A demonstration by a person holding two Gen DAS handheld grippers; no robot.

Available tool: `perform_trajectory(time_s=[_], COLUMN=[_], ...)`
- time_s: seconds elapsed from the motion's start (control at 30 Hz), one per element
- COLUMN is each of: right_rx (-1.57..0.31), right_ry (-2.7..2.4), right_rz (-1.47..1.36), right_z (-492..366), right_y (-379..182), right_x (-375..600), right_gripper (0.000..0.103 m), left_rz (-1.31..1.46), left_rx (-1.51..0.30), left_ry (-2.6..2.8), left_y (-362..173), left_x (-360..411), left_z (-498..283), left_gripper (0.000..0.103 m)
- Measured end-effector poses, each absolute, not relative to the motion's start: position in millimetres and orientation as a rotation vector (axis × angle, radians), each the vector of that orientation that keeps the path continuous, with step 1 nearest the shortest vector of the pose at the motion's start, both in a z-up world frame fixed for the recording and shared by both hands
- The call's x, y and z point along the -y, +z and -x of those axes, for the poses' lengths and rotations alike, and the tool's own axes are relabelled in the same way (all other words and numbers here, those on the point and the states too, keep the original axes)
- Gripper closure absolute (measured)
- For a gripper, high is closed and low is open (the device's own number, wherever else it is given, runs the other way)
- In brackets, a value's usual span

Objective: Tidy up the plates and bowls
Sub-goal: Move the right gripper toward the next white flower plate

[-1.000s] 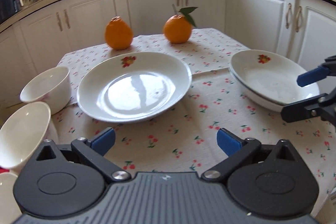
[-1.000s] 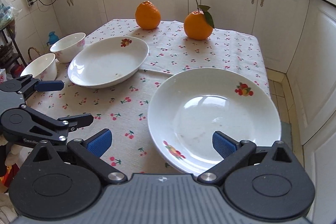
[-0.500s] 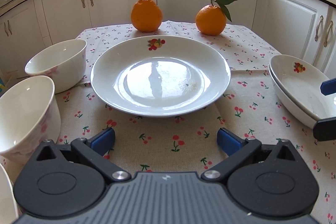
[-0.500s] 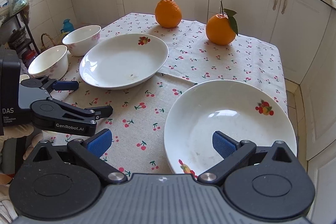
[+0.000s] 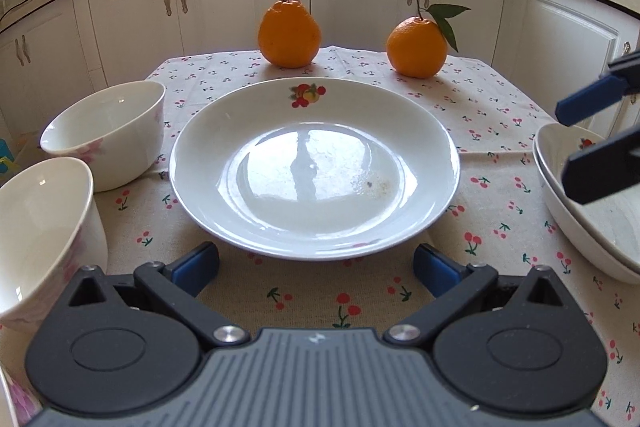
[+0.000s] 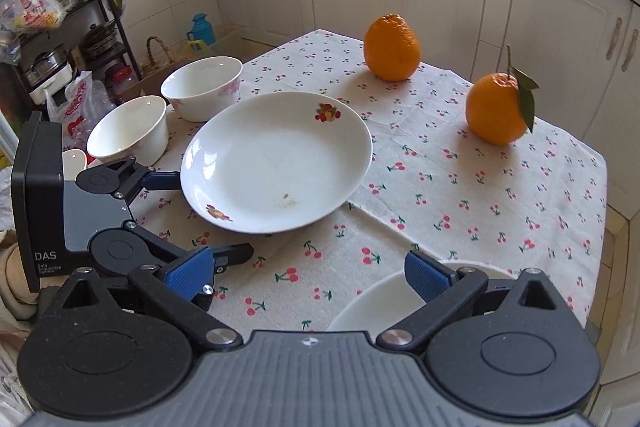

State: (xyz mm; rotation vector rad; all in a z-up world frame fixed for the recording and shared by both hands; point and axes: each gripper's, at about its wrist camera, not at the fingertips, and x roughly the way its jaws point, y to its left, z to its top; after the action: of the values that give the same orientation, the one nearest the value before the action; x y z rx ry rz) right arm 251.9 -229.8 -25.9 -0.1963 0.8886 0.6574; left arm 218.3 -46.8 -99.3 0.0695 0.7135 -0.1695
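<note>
Your left tool (image 5: 316, 263) sits low over the counter (image 5: 484, 107), level, with its two blue-padded fingers spread wide and released. The fingers flank the near rim of the large plate (image 5: 314, 167); nothing is gripped. From the right wrist view, one left finger lies beside the plate's left edge and the other points along the cloth beside its near edge; whether either touches the rim cannot be told.

Your right tool (image 6: 306, 277) is also released, fingers apart, held above the cloth and tilted downward. The second plate (image 6: 372, 303) lies under its right finger, near the counter's right edge; only part of its rim shows.

Two bowls stand left of the large plate: the far bowl (image 5: 108, 133) just beside the plate's rim, the near bowl (image 5: 44, 231) close to the left tool's left finger and at the counter's left edge. Open cloth lies between the two plates.

Two oranges (image 5: 290, 33) (image 5: 417, 47) rest near the far edge, well apart from the plates.
</note>
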Motion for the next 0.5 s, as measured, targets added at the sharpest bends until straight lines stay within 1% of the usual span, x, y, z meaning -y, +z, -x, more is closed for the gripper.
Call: perform_trajectory(time_s=[0.2,0.5], right_rx=[-0.909,-0.938], right_ry=[0.757,0.855], right_rz=[0.227,0.295], right_z=[-292.8,-354.3], right_y=[-26.5,-42.1], right_x=[212.2,181.9], right_gripper=[0.000,0.000], left_rz=[-0.070,-0.077], left_rx=[-0.713,-0.717], left_ry=[-0.167,-0.177], left_y=[-99.2,-98.0], left_x=[46.5,45.5], left_z=[-220.9,-221.3], left_gripper=[0.000,0.000])
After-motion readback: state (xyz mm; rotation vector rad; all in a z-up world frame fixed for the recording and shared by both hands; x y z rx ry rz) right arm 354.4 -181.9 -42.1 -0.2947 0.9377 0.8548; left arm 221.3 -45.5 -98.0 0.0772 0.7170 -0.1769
